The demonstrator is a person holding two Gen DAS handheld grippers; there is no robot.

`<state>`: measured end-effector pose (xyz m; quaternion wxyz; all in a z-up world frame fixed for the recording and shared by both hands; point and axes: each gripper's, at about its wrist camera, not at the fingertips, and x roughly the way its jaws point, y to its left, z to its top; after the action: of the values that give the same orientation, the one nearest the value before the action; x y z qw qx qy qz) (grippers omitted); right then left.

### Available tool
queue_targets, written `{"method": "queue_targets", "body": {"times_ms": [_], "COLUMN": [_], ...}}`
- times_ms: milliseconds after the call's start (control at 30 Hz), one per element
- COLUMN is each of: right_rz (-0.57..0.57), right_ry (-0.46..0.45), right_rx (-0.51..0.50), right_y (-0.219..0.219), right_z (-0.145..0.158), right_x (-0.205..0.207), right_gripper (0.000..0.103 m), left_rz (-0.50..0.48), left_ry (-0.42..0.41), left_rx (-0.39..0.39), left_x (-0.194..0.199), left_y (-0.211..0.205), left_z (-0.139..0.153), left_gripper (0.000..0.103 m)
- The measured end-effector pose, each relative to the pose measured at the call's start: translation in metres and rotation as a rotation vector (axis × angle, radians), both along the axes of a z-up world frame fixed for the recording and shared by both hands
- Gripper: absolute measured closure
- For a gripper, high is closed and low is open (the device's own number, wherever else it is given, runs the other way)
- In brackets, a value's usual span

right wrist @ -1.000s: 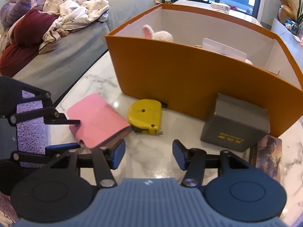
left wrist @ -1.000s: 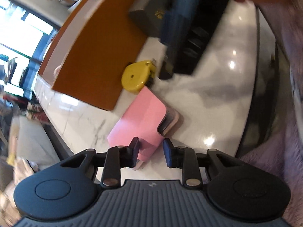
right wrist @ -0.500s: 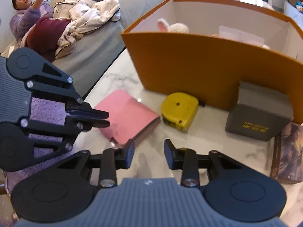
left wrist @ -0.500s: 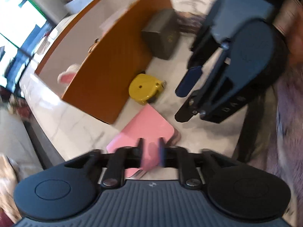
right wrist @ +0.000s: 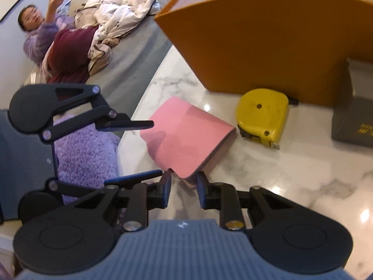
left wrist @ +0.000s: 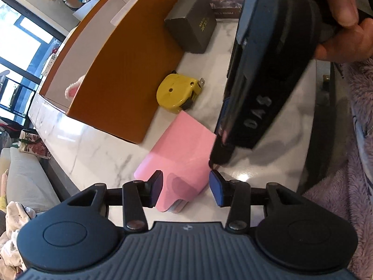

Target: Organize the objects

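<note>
While my left gripper (left wrist: pixel 185 187) stands open around the pink wallet (left wrist: pixel 179 154) — right gripper (right wrist: pixel 183 189) open at its corner — I'd close left, then lift.

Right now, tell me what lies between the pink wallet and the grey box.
The yellow tape measure lies between the pink wallet and the grey box, beside the orange box; the right wrist view shows it.
</note>
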<state>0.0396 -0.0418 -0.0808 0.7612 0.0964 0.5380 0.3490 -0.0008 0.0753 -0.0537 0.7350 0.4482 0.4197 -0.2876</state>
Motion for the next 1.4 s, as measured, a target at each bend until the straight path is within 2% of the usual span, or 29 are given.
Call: {"method": "queue_targets", "body": {"times_ms": [33, 100, 133, 167, 367, 467, 500, 533, 600, 767, 833, 867, 1000, 1200, 1400], "right_rz": [-0.008, -0.02, -0.028, -0.033, -0.053, -0.072, -0.083, -0.092, -0.113, -0.156, -0.165, -0.166, -0.184, -0.196, -0.219], "right_ry": [0.006, -0.003, -0.017, -0.031, -0.133, -0.139, -0.115, -0.088, -0.037, 0.013, 0.035, 0.047, 0.064, -0.019, -0.017], "right_rx": [0.008, 0.012, 0.009, 0.008, 0.049, 0.015, 0.016, 0.024, 0.039, 0.056, 0.07, 0.081, 0.129, 0.138, 0.196], "right_y": [-0.001, -0.003, -0.004, -0.005, -0.007, -0.005, -0.005, -0.006, -0.008, -0.01, -0.009, -0.009, -0.008, -0.01, -0.017], "right_z": [0.0, 0.002, 0.004, 0.007, 0.03, 0.029, 0.026, 0.022, 0.015, 0.003, -0.001, -0.004, -0.008, 0.009, 0.025], "right_x": [0.001, 0.001, 0.0, 0.0, 0.0, 0.003, 0.007, 0.01, 0.015, 0.025, 0.029, 0.031, 0.031, 0.025, 0.025], "right_gripper": [0.084, 0.093, 0.094, 0.103, 0.103, 0.103, 0.097, 0.096, 0.075, 0.074, 0.078, 0.085, 0.098, 0.101, 0.102], "left_rz": [-0.003, -0.013, -0.019, -0.024, -0.048, -0.057, -0.056, -0.055, -0.05, -0.043, -0.044, -0.041, -0.033, -0.046, -0.087], "left_ry": [0.001, -0.002, -0.003, -0.005, -0.08, -0.076, -0.077, -0.078, -0.082, -0.074, -0.077, -0.077, -0.072, -0.103, -0.238], "left_rx": [0.003, 0.01, 0.015, 0.022, 0.086, 0.087, 0.083, 0.081, 0.081, 0.072, 0.069, 0.066, 0.046, 0.061, 0.14], "left_x": [-0.001, -0.001, -0.001, -0.002, -0.005, -0.005, -0.005, -0.005, -0.003, 0.001, 0.001, 0.002, 0.005, 0.003, -0.008], "left_y": [0.0, 0.0, 0.0, 0.0, -0.003, -0.004, -0.004, -0.003, -0.004, -0.004, -0.002, -0.002, -0.001, 0.002, -0.008], "left_z": [0.0, -0.003, -0.004, -0.004, -0.013, -0.015, -0.015, -0.015, -0.015, -0.012, -0.011, -0.007, -0.006, -0.005, -0.016], "left_gripper": [0.051, 0.05, 0.049, 0.048, 0.046, 0.046, 0.046, 0.046, 0.046, 0.046, 0.046, 0.046, 0.046, 0.045, 0.041]}}
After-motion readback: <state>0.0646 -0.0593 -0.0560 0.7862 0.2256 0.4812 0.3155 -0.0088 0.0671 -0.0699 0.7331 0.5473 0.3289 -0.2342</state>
